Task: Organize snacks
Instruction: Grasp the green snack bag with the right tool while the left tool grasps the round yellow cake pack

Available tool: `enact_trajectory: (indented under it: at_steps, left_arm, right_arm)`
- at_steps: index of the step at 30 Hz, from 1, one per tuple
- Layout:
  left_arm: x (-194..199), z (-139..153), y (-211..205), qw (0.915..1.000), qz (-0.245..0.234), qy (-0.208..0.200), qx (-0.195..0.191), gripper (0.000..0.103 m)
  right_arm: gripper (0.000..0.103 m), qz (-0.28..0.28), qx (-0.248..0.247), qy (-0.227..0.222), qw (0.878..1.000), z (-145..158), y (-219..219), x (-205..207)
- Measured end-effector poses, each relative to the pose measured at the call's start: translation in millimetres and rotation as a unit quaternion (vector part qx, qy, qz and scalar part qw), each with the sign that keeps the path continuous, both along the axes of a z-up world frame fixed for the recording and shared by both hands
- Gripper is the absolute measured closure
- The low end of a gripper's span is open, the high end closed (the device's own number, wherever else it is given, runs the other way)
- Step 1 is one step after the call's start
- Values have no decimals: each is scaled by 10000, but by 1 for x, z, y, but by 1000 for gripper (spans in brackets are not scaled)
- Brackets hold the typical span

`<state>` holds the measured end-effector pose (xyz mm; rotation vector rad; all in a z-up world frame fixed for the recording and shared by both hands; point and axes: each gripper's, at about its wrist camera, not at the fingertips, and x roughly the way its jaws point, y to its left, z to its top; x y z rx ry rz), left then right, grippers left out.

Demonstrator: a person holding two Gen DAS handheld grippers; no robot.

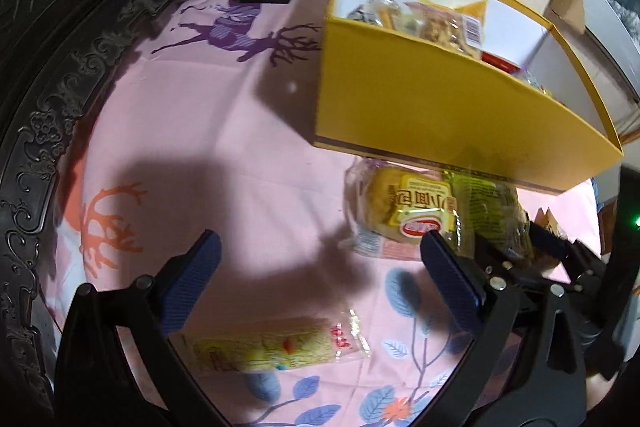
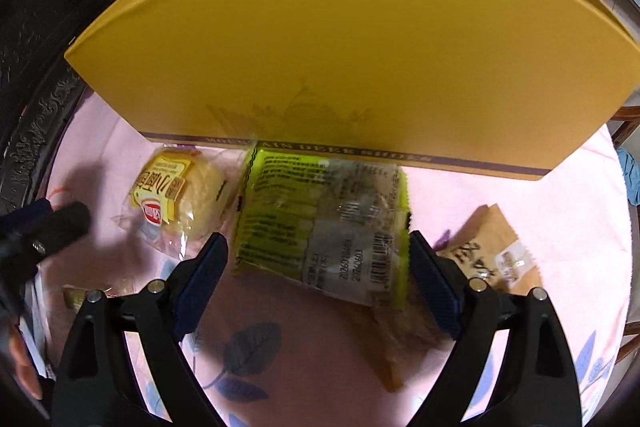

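since the green packet (image 2: pixel 320 223) lies between its spread fingers, the right claw (image 2: pixel 318 279) is open to grab it for the yellow box (image 2: pixel 340 47); left claw (image 1: pixel 320 283) open, empty

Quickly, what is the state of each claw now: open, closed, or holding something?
Left claw: open, holding nothing.
Right claw: open around the green snack packet, not yet closed on it.

The left wrist view looked down across the counter (image 1: pixel 248 147) from farther back, the yellow box (image 1: pixel 420 99) at two o'clock. The right wrist view faced that box (image 2: pixel 352 59) closely at twelve o'clock. Both shared the bread packet (image 1: pixel 404 211) (image 2: pixel 176 199).
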<state>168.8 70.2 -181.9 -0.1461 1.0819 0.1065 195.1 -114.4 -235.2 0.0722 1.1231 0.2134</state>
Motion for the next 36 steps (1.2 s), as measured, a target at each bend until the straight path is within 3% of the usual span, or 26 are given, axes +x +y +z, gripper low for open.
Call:
enact_trajectory:
  at_steps: [3, 8, 13, 16, 20, 21, 23, 25, 29, 32, 33, 36]
  left_arm:
    - [1, 0, 7, 10000, 76, 25, -12, 2]
    - [1, -1, 11, 9999, 105, 54, -48, 2]
    - [0, -1, 9, 9999, 84, 82, -59, 2]
    - [-1, 1, 9, 9999, 75, 60, -98, 2]
    - [1, 1, 7, 9999, -24, 71, -155, 2]
    - [2, 0, 4, 9998, -75, 65, -178, 2]
    - [4, -2, -3, 9996, -193, 92, -164, 2]
    - [8, -5, -13, 9993, -351, 117, -111, 2]
    - [20, -21, -41, 9966, -773, 258, 70, 2]
    - [30, -32, -62, 9923, -1107, 314, 449, 2]
    - [34, -36, -67, 9905, -1216, 341, 537, 2]
    - [45, -46, -74, 9881, -1373, 407, 557, 2]
  right_arm:
    - [14, 63, -229, -199, 9995, -5, 10, -1]
    - [18, -161, -140, -318, 9993, -5, 11, 3]
    - [32, -26, -126, -467, 9988, 1, 17, -4]
    - [35, 79, -302, -599, 9977, 8, 18, -19]
    - [38, -82, -219, -439, 9988, 9, 2, -27]
    - [58, -96, -210, -441, 9988, 12, -3, -31]
    - [67, -64, -181, -439, 9989, 18, -16, -39]
    - [102, -27, -369, -338, 9987, 17, -25, -50]
    - [102, 70, -504, -83, 9987, 4, -38, -76]
    - [93, 160, -317, -65, 9993, 6, -40, -87]
    - [84, 214, -245, -84, 9994, 9, -39, -90]
    - [42, 440, -115, -271, 9986, 19, -41, -89]
